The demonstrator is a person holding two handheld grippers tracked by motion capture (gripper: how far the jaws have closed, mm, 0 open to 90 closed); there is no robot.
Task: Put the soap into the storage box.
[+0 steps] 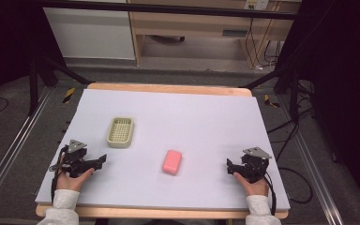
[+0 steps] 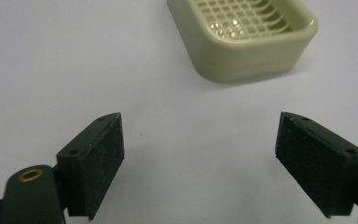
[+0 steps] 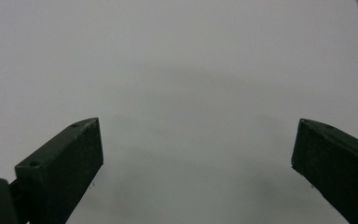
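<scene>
Both grippers, left (image 1: 99, 160) and right (image 1: 229, 165), sit wide open, holding nothing. That pink soap (image 1: 172, 161) looks hard and probably slippery, so I'd pinch its long sides. The soap dish (image 1: 120, 131) seems light.

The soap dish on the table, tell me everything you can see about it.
The soap dish is a pale greenish-cream rectangular tray with rounded corners, looking like plastic. Its thick walls surround a recessed grid of small square openings, and nothing lies in it. It sits flat and upright on the white table surface, left of centre, beyond the left gripper and apart from it. The pink soap bar lies separately to its right, nearer the person. Nothing touches it but the table.
</scene>
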